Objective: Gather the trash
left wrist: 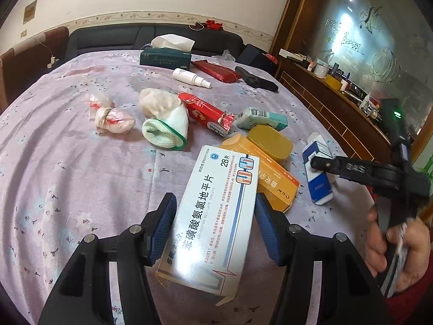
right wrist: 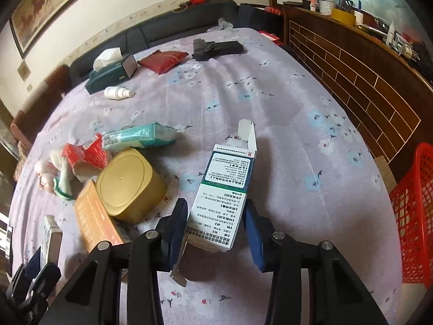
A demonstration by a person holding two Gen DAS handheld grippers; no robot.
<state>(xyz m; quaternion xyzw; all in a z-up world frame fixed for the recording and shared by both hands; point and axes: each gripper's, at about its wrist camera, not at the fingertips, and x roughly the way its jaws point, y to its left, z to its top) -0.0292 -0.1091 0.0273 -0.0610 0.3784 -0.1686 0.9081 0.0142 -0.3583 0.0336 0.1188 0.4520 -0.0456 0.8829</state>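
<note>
My left gripper [left wrist: 215, 211] is shut on a white medicine box [left wrist: 213, 216] with blue print, held above the table. My right gripper [right wrist: 216, 216] is shut on a blue and white medicine carton [right wrist: 224, 189] with an open top flap. The same carton [left wrist: 318, 168] and the right gripper [left wrist: 319, 162] show at the right of the left wrist view. On the table lie an orange box [left wrist: 273, 181], a yellow tin [left wrist: 270, 142], a torn red packet [left wrist: 208, 113], a teal tissue pack [left wrist: 259, 119], a white mesh sock [left wrist: 165, 122] and a knotted plastic bag [left wrist: 111, 116].
A red mesh basket [right wrist: 414, 216] stands right of the table. Further back lie a green tissue box [left wrist: 165, 58], a white spray bottle [left wrist: 189, 77], a red pouch [left wrist: 216, 71] and a black toy pistol [left wrist: 255, 80]. A purple flowered cloth [right wrist: 270, 108] covers the table. A wooden counter runs along the right.
</note>
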